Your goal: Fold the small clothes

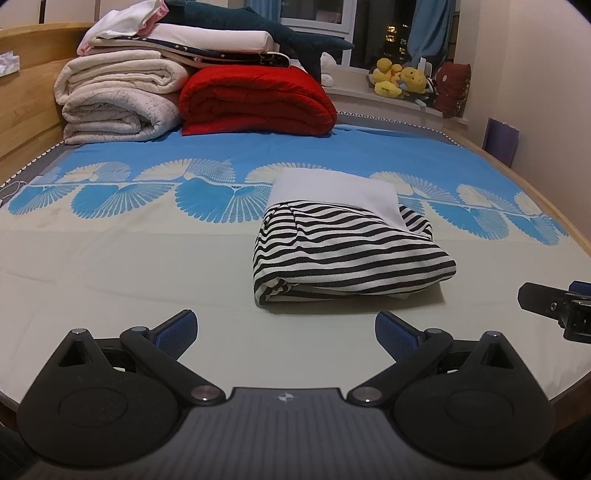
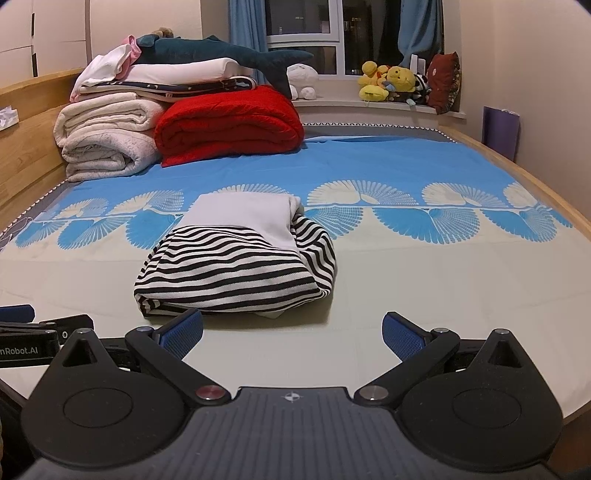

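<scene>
Folded garment near the middle of the bed, a gripper at the near edge on either side.

The folded garment (image 1: 347, 251) lies on the bed (image 1: 110, 266), closer to the near edge than the far one. The left gripper (image 1: 286, 332) sits before it at the near edge, jaws spread wide with nothing between them; the right gripper (image 2: 291, 332) sits just beside it to the right, likewise spread and empty. At the far left corner a stack of folded blankets (image 1: 122, 99) rests against the headboard (image 1: 33, 55), with another folded blanket (image 1: 258, 99) to its right and a toy shark (image 1: 258, 26) lying on top. Behind the far edge, stuffed toys (image 1: 402, 77) sit on the windowsill (image 1: 354, 92).
</scene>
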A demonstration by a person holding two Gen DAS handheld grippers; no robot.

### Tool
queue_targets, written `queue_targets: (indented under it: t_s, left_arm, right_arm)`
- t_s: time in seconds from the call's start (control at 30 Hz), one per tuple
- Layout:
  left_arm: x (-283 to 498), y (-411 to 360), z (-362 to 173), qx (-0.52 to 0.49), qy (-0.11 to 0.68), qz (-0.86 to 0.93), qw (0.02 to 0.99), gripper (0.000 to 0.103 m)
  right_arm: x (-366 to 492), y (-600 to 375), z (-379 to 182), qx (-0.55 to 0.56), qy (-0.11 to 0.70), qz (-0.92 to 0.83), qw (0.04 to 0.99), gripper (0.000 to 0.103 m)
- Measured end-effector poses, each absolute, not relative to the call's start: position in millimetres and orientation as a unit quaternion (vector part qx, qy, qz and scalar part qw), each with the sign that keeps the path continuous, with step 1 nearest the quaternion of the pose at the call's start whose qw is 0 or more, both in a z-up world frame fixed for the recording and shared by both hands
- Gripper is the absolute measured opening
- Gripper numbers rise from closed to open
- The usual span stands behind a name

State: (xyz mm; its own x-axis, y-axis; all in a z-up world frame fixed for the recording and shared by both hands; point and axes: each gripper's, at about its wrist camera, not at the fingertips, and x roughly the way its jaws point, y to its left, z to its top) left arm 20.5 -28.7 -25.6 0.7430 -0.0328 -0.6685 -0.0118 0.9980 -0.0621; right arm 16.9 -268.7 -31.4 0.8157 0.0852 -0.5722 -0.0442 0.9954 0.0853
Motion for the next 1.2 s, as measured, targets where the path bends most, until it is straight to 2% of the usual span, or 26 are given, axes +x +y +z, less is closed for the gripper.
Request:
queue_targets:
  t_s: [1.2]
  left_arm:
    - [20.5, -29.0, -26.8, -0.031, 0.359, -0.009, 0.933, 0.102]
  right_arm:
    - [18.1, -271.1, -33.3, 0.031, 0.304, 0.037, 0.951, 0.102]
